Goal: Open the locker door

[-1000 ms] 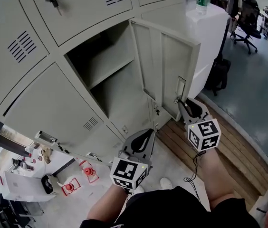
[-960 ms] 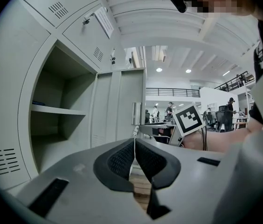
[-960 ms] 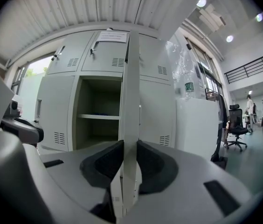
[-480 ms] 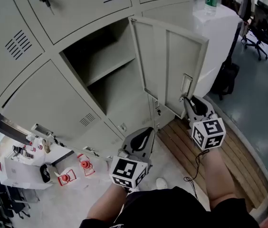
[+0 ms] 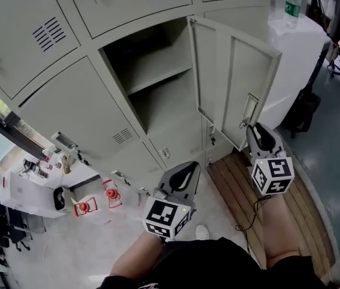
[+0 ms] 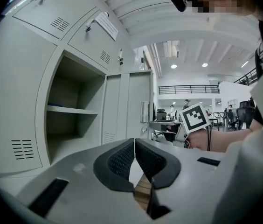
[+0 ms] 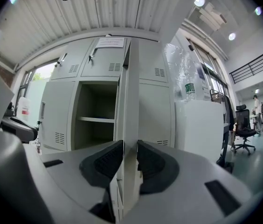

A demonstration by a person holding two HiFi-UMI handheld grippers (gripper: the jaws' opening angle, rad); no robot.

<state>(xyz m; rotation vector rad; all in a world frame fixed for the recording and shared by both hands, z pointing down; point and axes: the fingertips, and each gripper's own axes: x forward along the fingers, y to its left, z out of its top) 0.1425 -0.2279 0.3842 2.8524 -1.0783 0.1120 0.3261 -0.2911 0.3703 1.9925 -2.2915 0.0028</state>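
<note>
Locker door (image 5: 236, 89) stands wide open at abt 1 o'clock in head view. Its hinge side is at the open locker (image 5: 122, 56) and its free edge is toward the person. R gripper (image 7: 126, 158) is clamped on that free edge: in its own view both pads sit tight against the thin metal, one per face. From the head view the tips are mostly hidden behind the door's lower corner, so the grip can't be read there. L gripper (image 6: 134, 155) hangs at 6 o'clock, well apart from the door. Its pads meet at the tips with nothing between them, only floor showing thru the slit lower down.

Inside the locker there's one shelf (image 5: 158, 80). The space above it is dark and hard to make out. Upper lockers are cut off by the frame's top edge.

Writing: a paper sheet (image 7: 109, 42) is stuck on the locker above, print too small to read. A bottle (image 5: 292, 5) w/ a green label stands on the white cabinet (image 5: 296, 47) at 2 o'clock, label text illegible. Small red items (image 5: 111, 194) on the floor at 8 o'clock are too small to tell.
</note>
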